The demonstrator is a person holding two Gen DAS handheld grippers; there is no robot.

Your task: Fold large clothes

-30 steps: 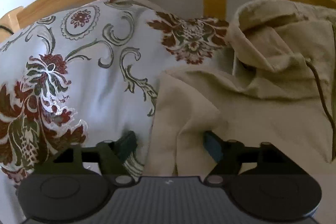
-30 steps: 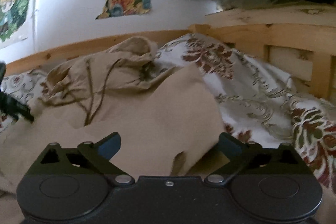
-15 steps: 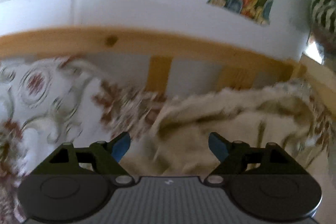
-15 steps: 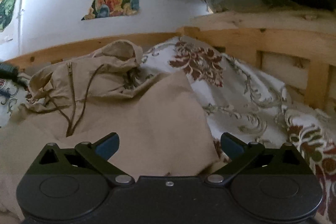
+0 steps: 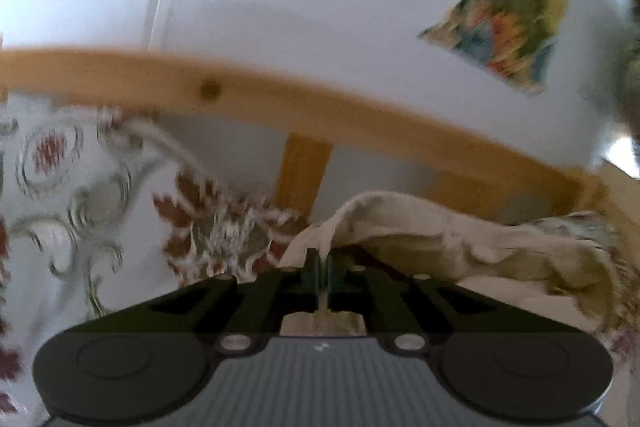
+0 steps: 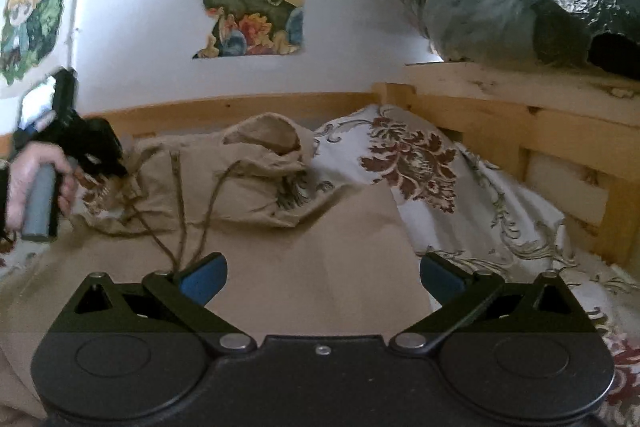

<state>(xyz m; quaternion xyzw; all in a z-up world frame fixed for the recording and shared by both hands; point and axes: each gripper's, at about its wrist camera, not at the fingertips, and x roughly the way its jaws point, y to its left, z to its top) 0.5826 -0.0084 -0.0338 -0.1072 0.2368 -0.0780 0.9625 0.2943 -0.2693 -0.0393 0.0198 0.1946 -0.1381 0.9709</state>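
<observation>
Hoodie [image 6: 280,227] edge clamped in left claw [image 5: 322,267]; right claw [image 6: 322,277] apart above hoodie.

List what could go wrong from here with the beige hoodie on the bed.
The left gripper is shut on only a thin edge of the hoodie, so the cloth could slip out. The drawstrings lie loose near the open right gripper and might snag. The hood is bunched, so a fold may trap wrinkles.

L wrist view is set close behind the hoodie [image 5: 440,231], aimed at the headboard [image 5: 360,115]. R wrist view is set further back, facing the same way. Both things are shared by the 2 views.
</observation>
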